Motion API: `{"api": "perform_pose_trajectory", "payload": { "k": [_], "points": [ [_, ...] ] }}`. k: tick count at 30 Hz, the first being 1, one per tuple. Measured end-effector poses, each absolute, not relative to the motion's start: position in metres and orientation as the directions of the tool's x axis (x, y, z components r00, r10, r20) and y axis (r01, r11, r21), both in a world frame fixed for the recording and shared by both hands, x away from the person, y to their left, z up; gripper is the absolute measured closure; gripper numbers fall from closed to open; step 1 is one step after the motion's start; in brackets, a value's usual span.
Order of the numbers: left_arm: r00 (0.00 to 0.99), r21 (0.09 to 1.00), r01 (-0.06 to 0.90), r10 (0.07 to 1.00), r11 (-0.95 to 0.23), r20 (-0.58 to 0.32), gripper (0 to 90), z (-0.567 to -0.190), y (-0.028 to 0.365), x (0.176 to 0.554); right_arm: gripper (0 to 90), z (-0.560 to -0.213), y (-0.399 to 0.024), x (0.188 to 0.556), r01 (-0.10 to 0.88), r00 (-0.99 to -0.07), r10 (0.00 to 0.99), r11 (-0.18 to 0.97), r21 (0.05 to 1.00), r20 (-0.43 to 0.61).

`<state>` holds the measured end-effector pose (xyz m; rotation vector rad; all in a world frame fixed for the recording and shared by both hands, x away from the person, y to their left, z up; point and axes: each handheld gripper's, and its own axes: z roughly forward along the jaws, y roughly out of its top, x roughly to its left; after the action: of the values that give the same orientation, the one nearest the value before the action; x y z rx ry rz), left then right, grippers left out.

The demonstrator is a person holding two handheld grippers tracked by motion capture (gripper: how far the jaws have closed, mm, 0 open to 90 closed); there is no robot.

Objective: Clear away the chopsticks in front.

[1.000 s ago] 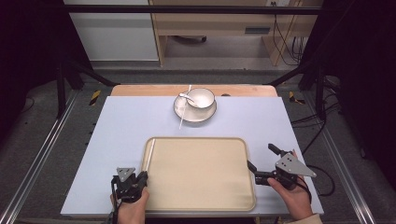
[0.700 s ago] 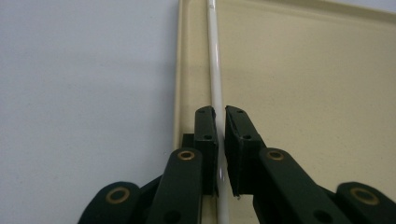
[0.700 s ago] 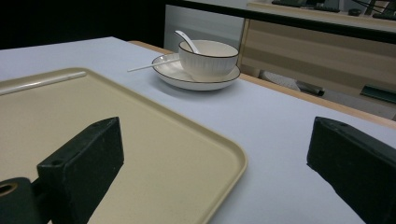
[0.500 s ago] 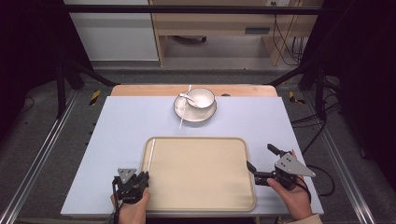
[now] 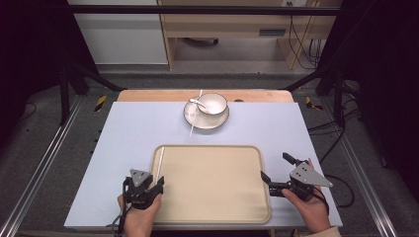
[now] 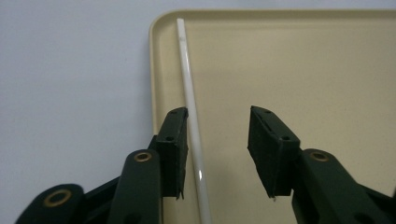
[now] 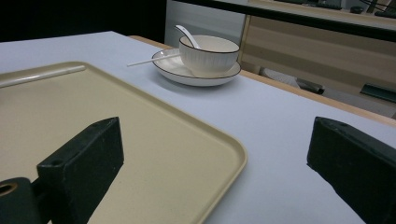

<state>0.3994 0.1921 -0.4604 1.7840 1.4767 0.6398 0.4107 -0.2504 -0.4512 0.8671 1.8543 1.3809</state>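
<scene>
Your left claw (image 6: pixel 217 154) has just been opening, jaws apart; the white stick (image 6: pixel 190 107) lies beside its left jaw, lower middle.

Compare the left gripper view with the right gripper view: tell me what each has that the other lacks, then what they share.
Left gripper view alone: the left gripper, jaws just opened, a white chopstick lying against one pad.

Right gripper view alone: the right gripper's wide-open jaws, the bowl with a spoon in it on a plate, and a second chopstick resting on that plate.

Shared: the beige tray, that white chopstick along its edge, the pale blue table.
</scene>
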Motion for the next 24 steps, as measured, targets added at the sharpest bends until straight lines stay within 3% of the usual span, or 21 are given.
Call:
{"api": "perform_pose_trajectory", "payload": {
  "k": [9,16,24],
  "points": [
    [0.309,0.801,0.577,0.951,-0.158,-0.035,40.0,-0.445,0.191,0.428,3.3,-0.451,-0.251,0.411,0.123,-0.554,0.824,0.220,0.968,-0.117],
    [0.434,0.798,0.529,0.900,-0.287,0.036,22.1,-0.423,0.181,0.459,3.1,-0.451,-0.254,0.412,0.124,-0.534,0.836,0.225,0.966,-0.126],
    [0.536,0.804,0.454,0.839,-0.383,0.097,18.5,-0.407,0.170,0.512,3.1,-0.452,-0.254,0.412,0.125,-0.526,0.840,0.229,0.965,-0.131]
  ]
}}
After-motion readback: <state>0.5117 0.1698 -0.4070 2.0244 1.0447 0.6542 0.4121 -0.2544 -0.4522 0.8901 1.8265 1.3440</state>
